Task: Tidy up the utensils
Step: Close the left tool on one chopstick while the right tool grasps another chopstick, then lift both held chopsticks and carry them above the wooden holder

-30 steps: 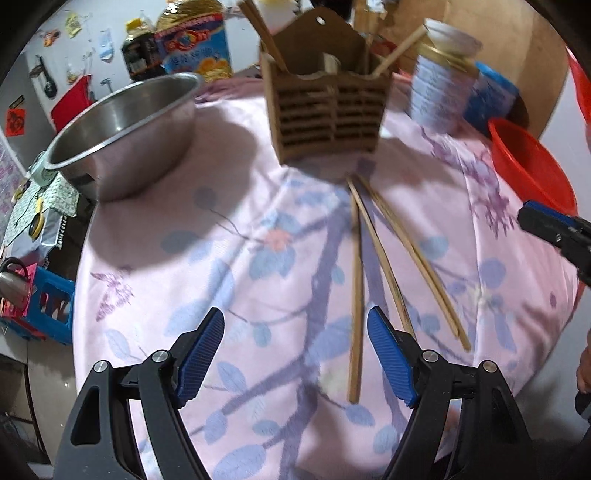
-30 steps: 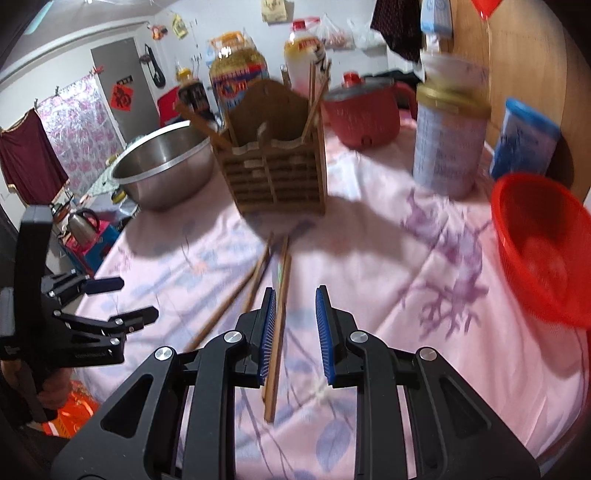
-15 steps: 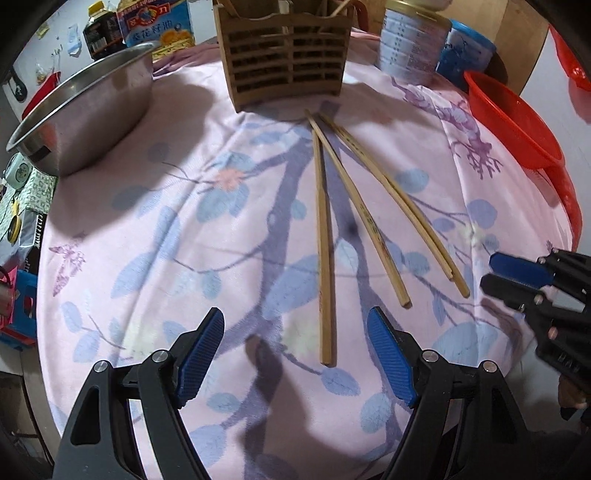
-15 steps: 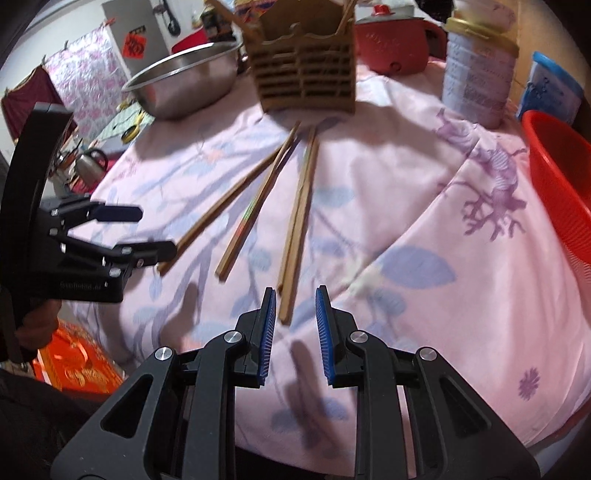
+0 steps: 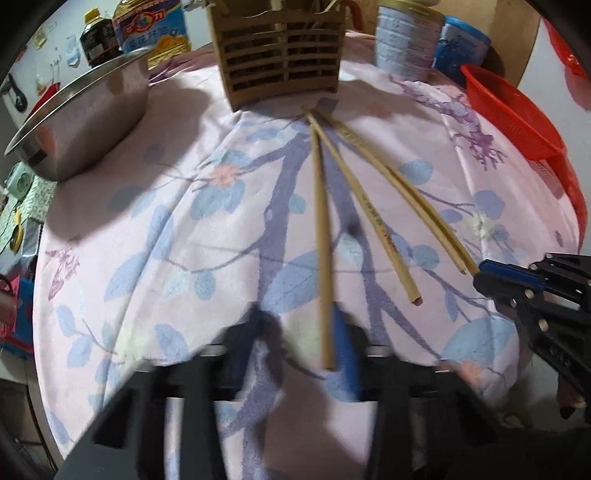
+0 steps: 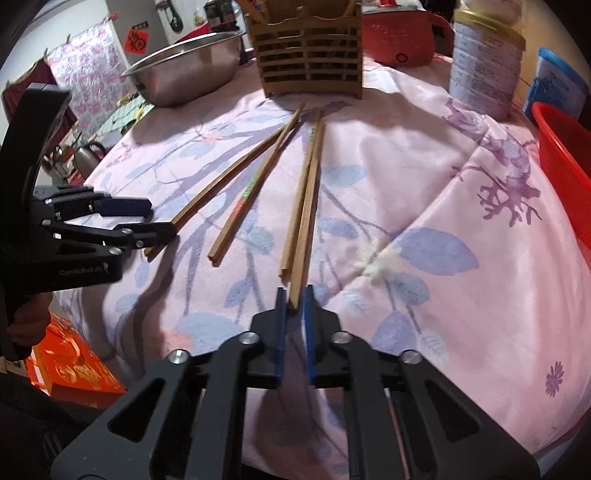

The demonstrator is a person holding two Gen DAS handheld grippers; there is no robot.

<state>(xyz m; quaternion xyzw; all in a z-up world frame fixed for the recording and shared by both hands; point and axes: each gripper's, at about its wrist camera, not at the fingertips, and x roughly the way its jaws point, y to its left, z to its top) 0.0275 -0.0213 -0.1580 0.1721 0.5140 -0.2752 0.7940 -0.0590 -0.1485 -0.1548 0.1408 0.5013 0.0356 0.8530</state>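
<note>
Several wooden chopsticks lie fanned out on the pink flowered tablecloth (image 5: 184, 240), in front of a slatted wooden utensil holder (image 5: 280, 55) (image 6: 310, 55) that has chopsticks standing in it. My left gripper (image 5: 299, 332) (image 6: 162, 218) is blurred and its jaws are closing. The near end of the leftmost chopstick (image 5: 321, 240) sits between them, close to the right blue pad, with a gap still on the other side. My right gripper (image 6: 294, 295) (image 5: 480, 273) is shut on the near end of the rightmost chopstick (image 6: 308, 206), which lies against another one.
A steel bowl (image 5: 81, 114) (image 6: 188, 62) stands at the back left. A tin can (image 5: 406, 40) and a red basket (image 5: 517, 122) (image 6: 565, 166) are at the right. A red pot (image 6: 399, 33) is behind the holder. The rounded table edge runs close under both grippers.
Both grippers came down to the near ends of the chopsticks. The left jaws narrowed from wide open around the leftmost one. The right jaws closed onto the rightmost one.
</note>
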